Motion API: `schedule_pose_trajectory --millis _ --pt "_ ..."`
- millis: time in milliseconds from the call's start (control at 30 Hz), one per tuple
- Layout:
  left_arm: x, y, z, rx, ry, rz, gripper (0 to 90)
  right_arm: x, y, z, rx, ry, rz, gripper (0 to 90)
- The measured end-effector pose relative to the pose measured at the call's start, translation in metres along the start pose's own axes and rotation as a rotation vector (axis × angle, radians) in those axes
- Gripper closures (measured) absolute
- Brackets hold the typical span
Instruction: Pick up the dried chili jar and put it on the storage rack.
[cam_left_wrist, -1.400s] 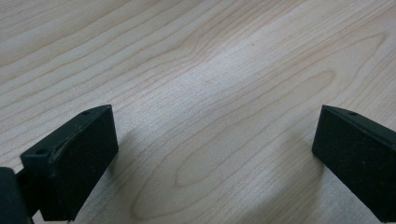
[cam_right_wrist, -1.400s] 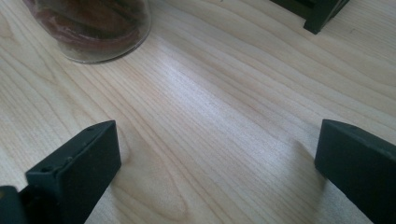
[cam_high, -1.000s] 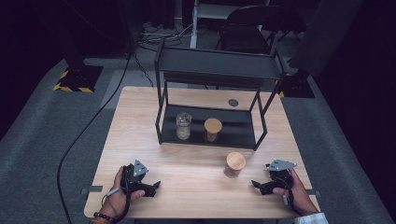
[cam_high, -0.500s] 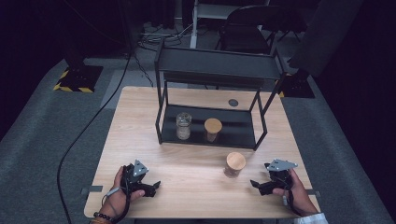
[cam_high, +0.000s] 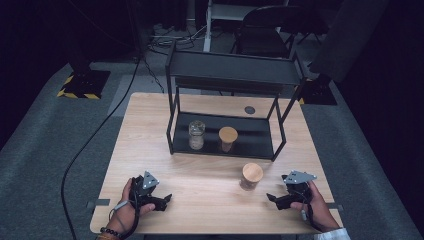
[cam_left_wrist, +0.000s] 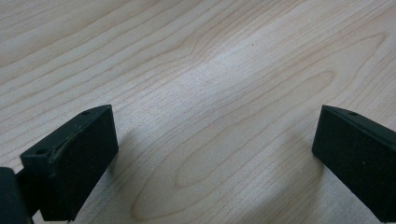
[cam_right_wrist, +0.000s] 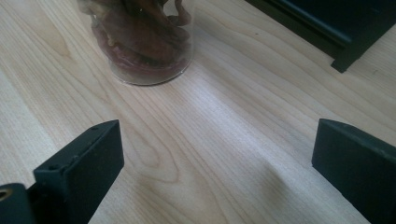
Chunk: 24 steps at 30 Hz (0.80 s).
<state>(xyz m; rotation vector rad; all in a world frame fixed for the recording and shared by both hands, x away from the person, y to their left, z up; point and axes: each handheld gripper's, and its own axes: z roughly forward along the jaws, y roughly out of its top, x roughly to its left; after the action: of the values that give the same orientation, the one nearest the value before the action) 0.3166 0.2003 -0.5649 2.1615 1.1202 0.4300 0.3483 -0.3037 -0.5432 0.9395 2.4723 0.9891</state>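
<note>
A black metal shelf rack (cam_high: 227, 80) stands at the back middle of the wooden table (cam_high: 210, 180). On its lower shelf sit a clear glass jar (cam_high: 196, 135) and a jar with a wooden lid (cam_high: 228, 138). A third wood-lidded jar (cam_high: 250, 176) stands on the table in front of the rack; its glass base (cam_right_wrist: 142, 42) holds brown contents. My left gripper (cam_high: 165, 200) rests open at the front left, over bare wood (cam_left_wrist: 215, 116). My right gripper (cam_high: 271, 198) rests open at the front right, a short way from the third jar, with nothing between its jaws.
A small dark round disc (cam_high: 249, 109) lies on the table behind the rack. The rack's black foot (cam_right_wrist: 348, 58) shows in the right gripper view. A black cable (cam_high: 95, 135) runs over the grey floor at left. A chair (cam_high: 267, 30) stands behind the table.
</note>
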Motion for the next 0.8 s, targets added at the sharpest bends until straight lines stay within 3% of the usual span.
schedule_pose_trajectory --millis 800 --pt "0.000 0.000 0.000 -0.001 -0.001 0.001 0.0 0.018 0.013 0.010 0.006 0.022 -0.016 2.0"
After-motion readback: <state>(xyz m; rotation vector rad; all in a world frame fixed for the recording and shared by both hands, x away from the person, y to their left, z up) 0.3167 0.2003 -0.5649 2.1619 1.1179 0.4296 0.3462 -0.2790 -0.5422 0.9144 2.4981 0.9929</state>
